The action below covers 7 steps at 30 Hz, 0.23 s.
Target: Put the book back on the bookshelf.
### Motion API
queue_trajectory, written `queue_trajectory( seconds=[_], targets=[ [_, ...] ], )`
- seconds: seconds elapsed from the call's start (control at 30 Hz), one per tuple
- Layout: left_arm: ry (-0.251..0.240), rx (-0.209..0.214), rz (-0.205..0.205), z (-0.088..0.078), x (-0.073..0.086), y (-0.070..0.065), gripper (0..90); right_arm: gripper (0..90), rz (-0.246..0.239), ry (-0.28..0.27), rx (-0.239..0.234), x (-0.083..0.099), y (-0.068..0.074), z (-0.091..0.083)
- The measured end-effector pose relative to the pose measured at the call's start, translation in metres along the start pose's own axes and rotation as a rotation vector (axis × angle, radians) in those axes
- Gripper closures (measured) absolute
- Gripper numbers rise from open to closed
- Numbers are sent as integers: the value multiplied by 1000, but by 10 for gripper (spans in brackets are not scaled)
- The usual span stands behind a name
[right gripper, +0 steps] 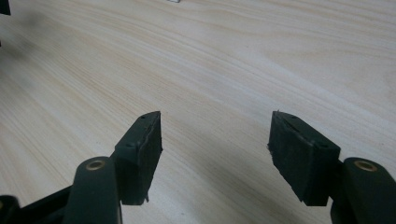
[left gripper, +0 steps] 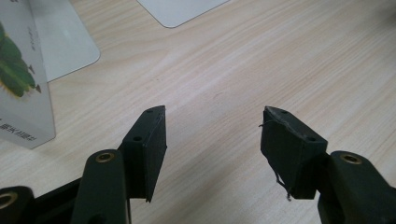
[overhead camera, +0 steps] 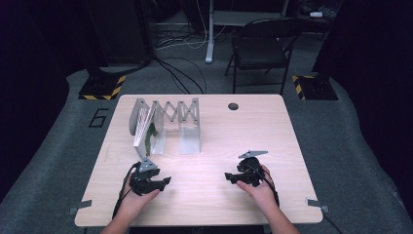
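The book (overhead camera: 148,130) with the green cover stands in the expandable rack (overhead camera: 165,124), just beyond the left tongs (overhead camera: 155,182), nearer than the right tongs (overhead camera: 237,176); both gape empty.

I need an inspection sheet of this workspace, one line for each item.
Surface: light wooden table, round hole near far edge.
Job's things: expandable grey rack holding a book with a green picture in its left slot.
Clutter: nothing seen.
Grippers: left tongs open and empty; right tongs open and empty.
Cables: black cable from left tongs; floor cables.
Surroundings: folding chair, grey carpet.
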<state>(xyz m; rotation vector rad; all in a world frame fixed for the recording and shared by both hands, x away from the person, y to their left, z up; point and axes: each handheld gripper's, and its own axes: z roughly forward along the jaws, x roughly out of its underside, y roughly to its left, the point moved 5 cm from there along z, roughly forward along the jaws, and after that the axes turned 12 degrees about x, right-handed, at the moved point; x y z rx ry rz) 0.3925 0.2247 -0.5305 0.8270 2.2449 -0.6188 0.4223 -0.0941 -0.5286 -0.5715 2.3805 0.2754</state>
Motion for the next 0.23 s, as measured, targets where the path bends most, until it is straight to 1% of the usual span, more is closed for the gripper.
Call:
queue_trajectory(
  seconds=[0.03, 0.07, 0.1, 0.13, 0.17, 0.2, 0.23],
  targets=[
    [-4, -8, 11, 2, 0, 0, 417, 347, 9, 2, 1, 0, 0, 0],
    [-4, -8, 11, 2, 0, 0, 417, 347, 9, 2, 1, 0, 0, 0],
    [11, -2, 21, 0, -1, -1, 418, 347, 30, 7, 4, 1, 0, 0],
    [11, -2, 21, 0, -1, -1, 418, 347, 30, 7, 4, 1, 0, 0],
    [-7, -2, 15, -2, -3, -2, 418, 347, 20, 4, 6, 2, 0, 1],
    [-16, -5, 19, -5, -4, -2, 418, 347, 20, 4, 6, 2, 0, 1],
    [-37, -11, 11, -7, -5, -2, 418, 347, 16, 3, 5, 2, 0, 1]
  ],
)
